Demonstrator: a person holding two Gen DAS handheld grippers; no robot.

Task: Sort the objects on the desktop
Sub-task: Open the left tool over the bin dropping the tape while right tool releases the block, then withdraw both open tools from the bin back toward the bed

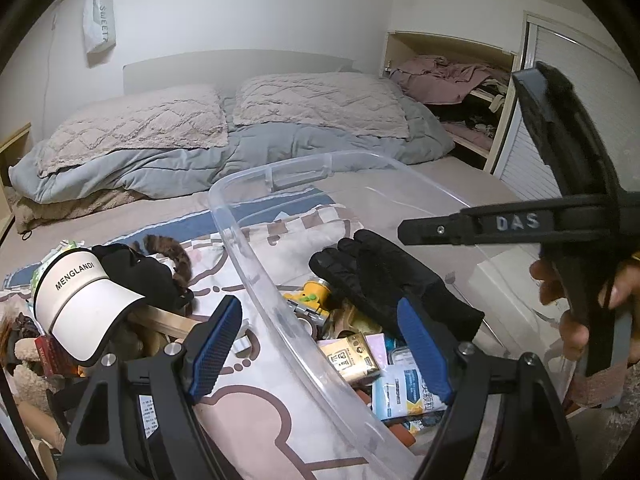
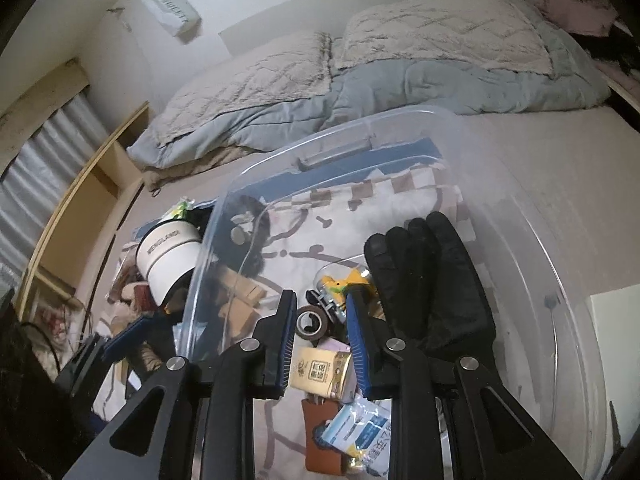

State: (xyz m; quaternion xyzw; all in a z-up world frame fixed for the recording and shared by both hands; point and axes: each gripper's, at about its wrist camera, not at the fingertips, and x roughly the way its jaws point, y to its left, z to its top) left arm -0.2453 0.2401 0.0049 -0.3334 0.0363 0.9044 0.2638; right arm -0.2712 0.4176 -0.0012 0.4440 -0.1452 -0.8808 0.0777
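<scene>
Jaws of the right gripper (image 2: 320, 344) stand spread and empty over the clear bin (image 2: 560, 240), the black glove (image 2: 432, 276) just right of them, its fingers pointing away; the left gripper (image 1: 320, 348), also spread, straddles the bin's wall.

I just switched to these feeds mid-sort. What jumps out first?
A big clear plastic bin on the bed, with a black glove lying inside on a jumble of small packets. Left of the bin, a white MENGLANDI visor tops a pile of unsorted clutter. Both tools, left tool and right tool, are open.
</scene>
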